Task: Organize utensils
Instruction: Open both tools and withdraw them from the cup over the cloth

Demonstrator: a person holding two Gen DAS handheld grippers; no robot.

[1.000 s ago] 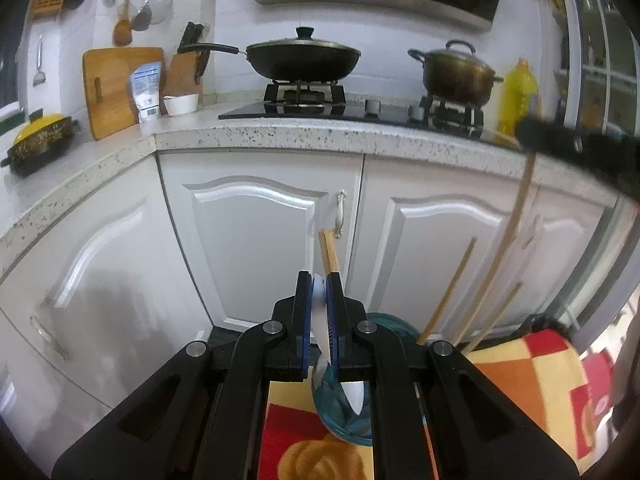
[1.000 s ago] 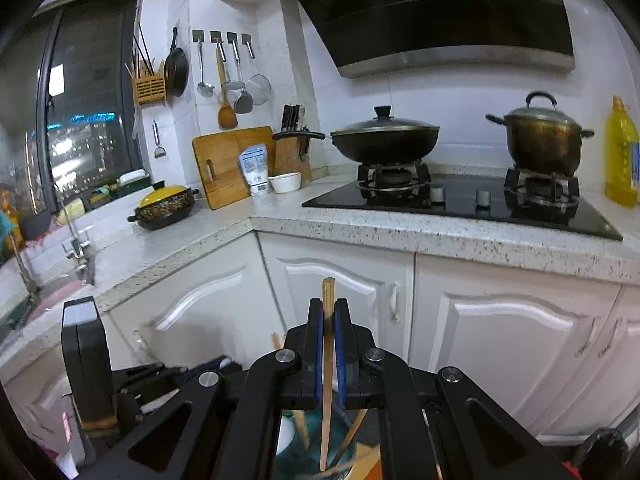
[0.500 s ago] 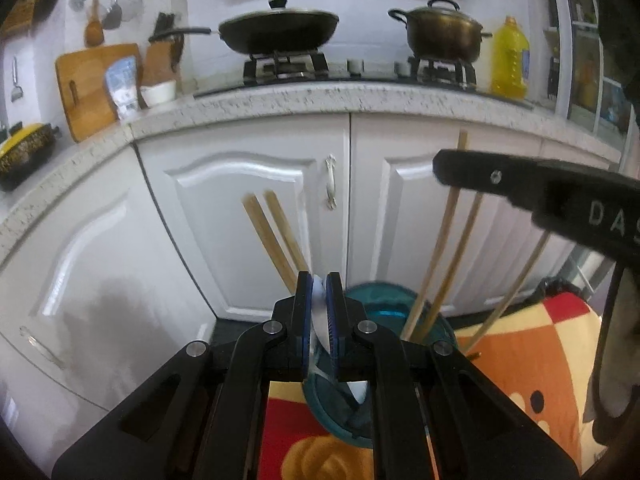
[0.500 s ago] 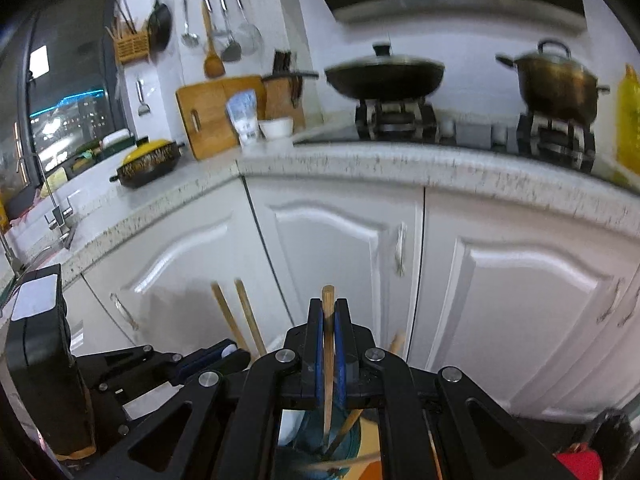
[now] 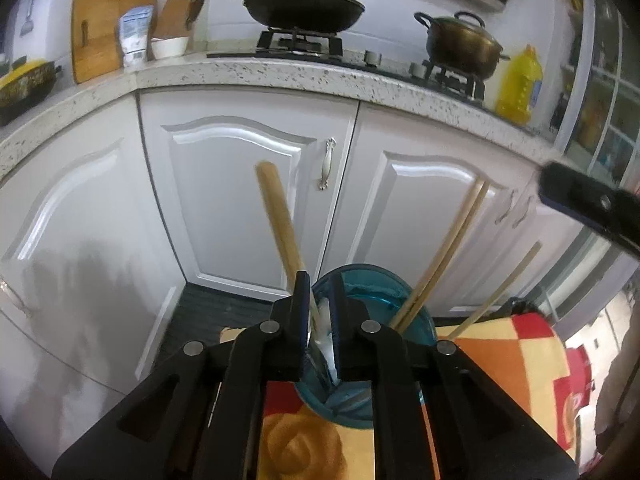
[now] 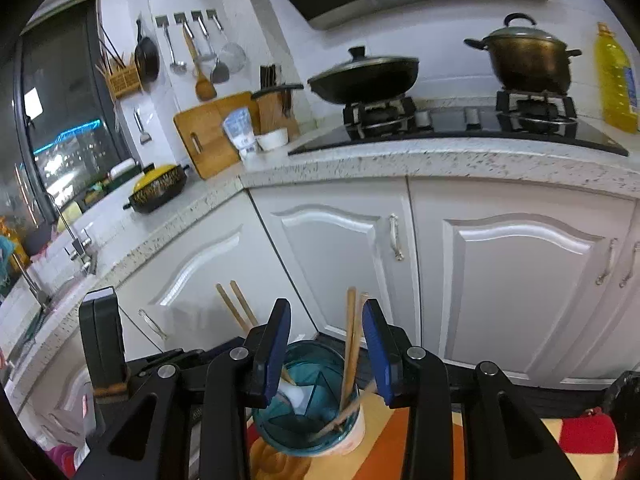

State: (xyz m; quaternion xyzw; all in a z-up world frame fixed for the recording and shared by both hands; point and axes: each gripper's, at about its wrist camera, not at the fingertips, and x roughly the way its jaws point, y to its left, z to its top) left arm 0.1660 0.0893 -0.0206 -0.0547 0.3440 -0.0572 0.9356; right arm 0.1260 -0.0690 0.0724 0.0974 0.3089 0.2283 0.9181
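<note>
- The blue cup [image 6: 306, 396] stands on a patterned cloth [image 5: 500, 360] just under both tools, cabinet doors [image 6: 516, 292] close ahead; open room lies above the rim.
- Both point downward over the cup.
- Right gripper [image 6: 326, 344] has just been opening — released, the chopstick [image 6: 350, 344] it clamped earlier stands free between its jaws; left gripper [image 5: 322, 316] clenched on a white spoon [image 5: 323, 322].

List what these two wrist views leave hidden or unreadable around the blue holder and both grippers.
- Left wrist view: the blue holder is mostly hidden by the left gripper; its base is unseen.
- Left wrist view: the white utensil between the jaws shows only a sliver, so its type is unclear.
- Left wrist view: the right gripper is cut off by the frame edge.
- Right wrist view: the chopsticks have their lower ends murky inside the holder.
</note>
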